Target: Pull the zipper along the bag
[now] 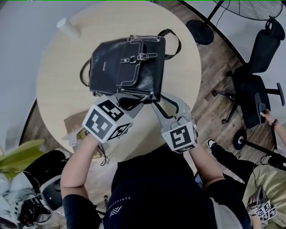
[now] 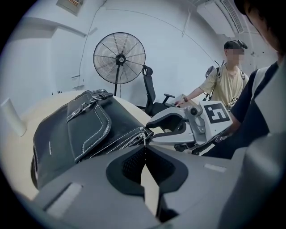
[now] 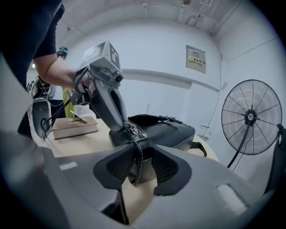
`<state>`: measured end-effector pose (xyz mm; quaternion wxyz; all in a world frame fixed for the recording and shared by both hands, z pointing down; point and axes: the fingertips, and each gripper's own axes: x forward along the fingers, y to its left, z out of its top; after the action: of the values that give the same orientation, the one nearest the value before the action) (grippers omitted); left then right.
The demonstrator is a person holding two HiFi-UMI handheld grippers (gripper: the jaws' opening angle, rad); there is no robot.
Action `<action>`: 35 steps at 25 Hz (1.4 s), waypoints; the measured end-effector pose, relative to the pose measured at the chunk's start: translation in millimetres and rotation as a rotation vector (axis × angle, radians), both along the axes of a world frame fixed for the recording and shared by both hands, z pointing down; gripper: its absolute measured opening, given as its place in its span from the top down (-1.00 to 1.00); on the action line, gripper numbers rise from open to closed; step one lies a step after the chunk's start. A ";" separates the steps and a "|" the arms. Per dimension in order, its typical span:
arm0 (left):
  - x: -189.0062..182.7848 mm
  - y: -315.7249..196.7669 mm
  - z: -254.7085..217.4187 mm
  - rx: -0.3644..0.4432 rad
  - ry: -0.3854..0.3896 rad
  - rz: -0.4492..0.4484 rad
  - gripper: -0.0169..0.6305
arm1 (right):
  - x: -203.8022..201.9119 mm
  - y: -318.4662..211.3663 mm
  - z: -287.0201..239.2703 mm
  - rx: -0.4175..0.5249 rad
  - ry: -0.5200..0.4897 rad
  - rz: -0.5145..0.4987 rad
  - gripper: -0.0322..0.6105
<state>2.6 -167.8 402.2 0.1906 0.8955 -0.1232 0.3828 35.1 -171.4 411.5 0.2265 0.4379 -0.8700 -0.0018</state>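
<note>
A black leather bag (image 1: 127, 62) with white stitching lies on the round table (image 1: 53, 80). My left gripper (image 1: 135, 102) reaches its near edge from the left. In the left gripper view its jaws (image 2: 144, 151) stand nearly together, shut on the thin metal zipper pull (image 2: 144, 139) at the end of the zipper teeth (image 2: 123, 142). My right gripper (image 1: 154, 103) comes in from the right at the same corner. In the right gripper view its jaws (image 3: 136, 154) are shut on a black stitched leather tab (image 3: 139, 163) of the bag (image 3: 165, 129).
A white cup (image 1: 68, 27) lies on the table's far left. A book (image 3: 73, 126) sits near the front left edge. A standing fan (image 1: 250, 9) and an office chair (image 1: 254, 80) stand to the right, where a person (image 2: 225, 82) stands.
</note>
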 end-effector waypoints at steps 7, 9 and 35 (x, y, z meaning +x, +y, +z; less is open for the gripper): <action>-2.1 -1.9 1.1 -0.008 0.000 0.006 0.88 | 1.1 -1.1 2.6 -0.016 0.068 -0.009 0.56; -3.1 -2.2 1.0 -0.005 -0.001 0.005 0.88 | 0.8 -1.1 2.4 -0.020 0.086 -0.014 0.58; -22.9 -9.4 -2.1 -0.047 -0.014 0.007 0.89 | 3.3 0.8 5.0 -0.047 0.144 -0.021 0.61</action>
<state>-20.3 -177.2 400.2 0.2096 0.8885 -0.1123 0.3925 38.4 -170.6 416.5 0.2985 0.4221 -0.8559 -0.0154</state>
